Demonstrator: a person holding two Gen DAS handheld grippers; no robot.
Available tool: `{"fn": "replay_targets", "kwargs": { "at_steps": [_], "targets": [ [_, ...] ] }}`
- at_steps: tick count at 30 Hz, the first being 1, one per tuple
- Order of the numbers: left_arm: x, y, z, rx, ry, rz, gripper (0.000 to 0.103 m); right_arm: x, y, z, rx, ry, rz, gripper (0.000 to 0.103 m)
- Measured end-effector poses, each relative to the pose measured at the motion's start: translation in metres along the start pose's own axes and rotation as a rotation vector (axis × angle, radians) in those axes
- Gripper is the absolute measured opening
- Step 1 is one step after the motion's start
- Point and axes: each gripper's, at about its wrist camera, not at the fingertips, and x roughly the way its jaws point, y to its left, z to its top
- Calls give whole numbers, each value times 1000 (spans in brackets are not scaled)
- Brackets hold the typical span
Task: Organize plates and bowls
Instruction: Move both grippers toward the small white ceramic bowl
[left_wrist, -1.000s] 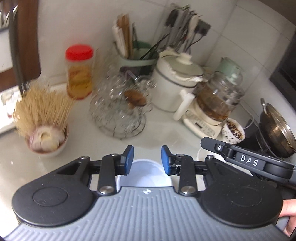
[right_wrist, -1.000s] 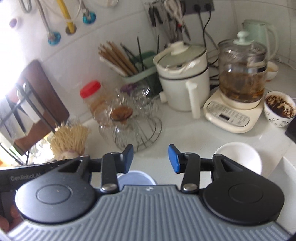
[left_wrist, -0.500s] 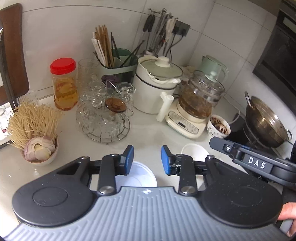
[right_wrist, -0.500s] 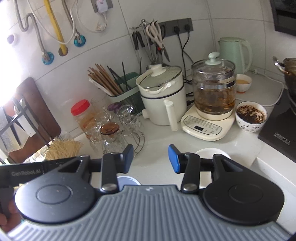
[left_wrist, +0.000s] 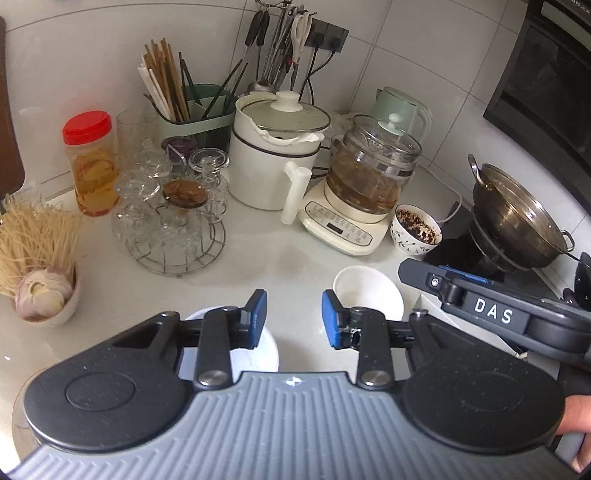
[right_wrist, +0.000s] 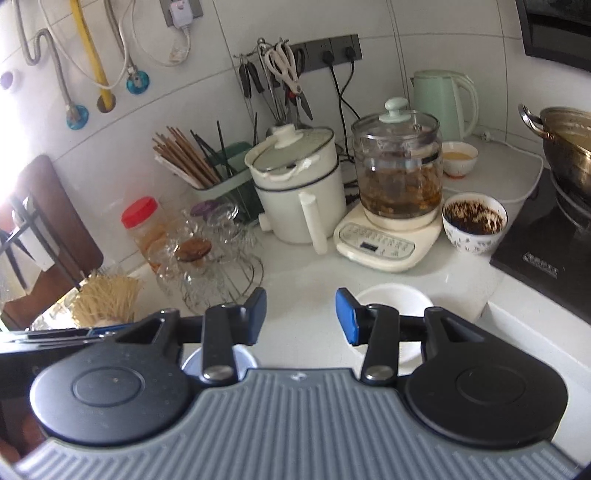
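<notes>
The fingers (left_wrist: 255, 319) of the left gripper (left_wrist: 294, 319) are seen spread apart with nothing held between them; bare white surface (left_wrist: 258, 258) shows through the gap. The fingers (right_wrist: 349, 319) of the right gripper (right_wrist: 301, 315) are likewise parted and empty.

A white bowl (left_wrist: 367, 293) is noted upright on the surface, just beyond and to the right of the left gripper's right finger; in the right wrist view the same white bowl (right_wrist: 393, 297) is partly hidden behind the right gripper's right finger. A second white dish (left_wrist: 255, 350) is observed low in the left wrist view, largely covered by the left finger linkage; whether it is a plate or a bowl cannot be told. It appears again as a pale rim (right_wrist: 221, 360) under the right gripper's left finger.

Further back, a patterned bowl of dark contents (left_wrist: 415, 230) is recorded beside a glass kettle on its base (left_wrist: 364, 184). A white electric pot (left_wrist: 279, 147), a wire rack of glasses (left_wrist: 173, 218), a red-lidded jar (left_wrist: 90, 162) and a utensil holder (left_wrist: 192, 107) stand near the tiled wall. A bowl with garlic and dried noodles (left_wrist: 40, 284) is at the left. A metal wok (left_wrist: 517, 218) is on the hob at the right.
</notes>
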Motion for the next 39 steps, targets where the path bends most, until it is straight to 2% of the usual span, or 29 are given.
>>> {"fn": "replay_targets", "kwargs": {
  "at_steps": [9,21,31,34,39],
  "targets": [
    [41,-24,33,10,-9,9,37,28,-39,24,29,27,-31,45],
    [105,-48,55,-2,53,27,39,74,-87,48,65,88,-36,45],
    [162,-60,56,-30,142,18,46,116,-132,46,131,203,-64,45],
    [179,-61,50,-39,178,16,47,127,-145,43,175,236,-91,54],
    [201,-62,37,-52,222,7,47,145,-164,33,235,319,-74,54]
  ]
}}
